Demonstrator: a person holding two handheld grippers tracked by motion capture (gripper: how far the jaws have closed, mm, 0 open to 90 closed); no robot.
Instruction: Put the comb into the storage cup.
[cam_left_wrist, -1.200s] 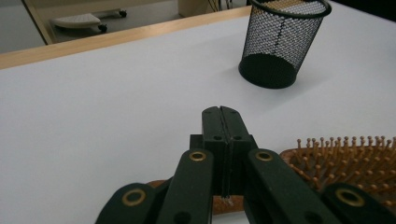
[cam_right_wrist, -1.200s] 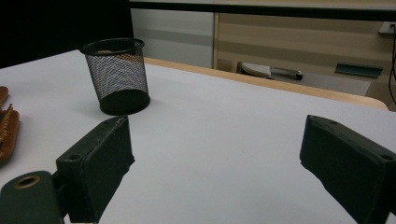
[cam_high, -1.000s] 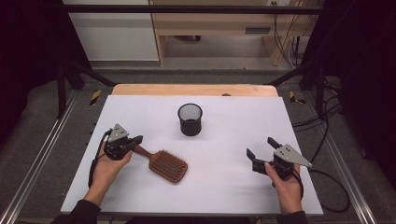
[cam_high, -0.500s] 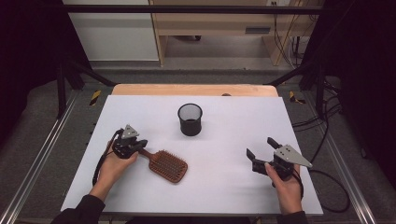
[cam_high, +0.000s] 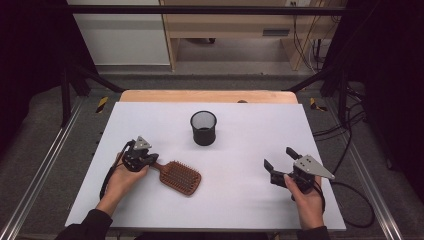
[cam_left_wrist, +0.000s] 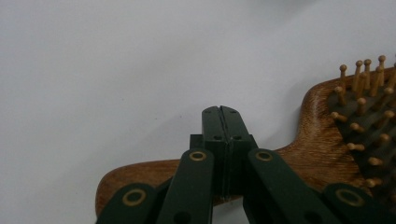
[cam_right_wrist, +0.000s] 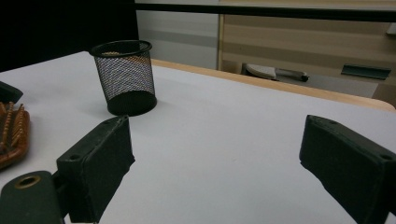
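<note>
Under my left gripper (cam_left_wrist: 223, 112) the hairbrush (cam_high: 177, 176) is reddish-brown wood with a visible grain and a dull sheen; its pins are pale wood with rounded tips. My jaws look like matt black plastic. Ahead of my right gripper (cam_right_wrist: 215, 154) the cup (cam_right_wrist: 125, 77) is black wire mesh, on a smooth, matt white table (cam_right_wrist: 224, 121)

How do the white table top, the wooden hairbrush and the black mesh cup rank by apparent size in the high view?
1. White table top, by far the largest.
2. Wooden hairbrush.
3. Black mesh cup, smaller, though it sits farther from the camera, so the gap is unsure.
</note>
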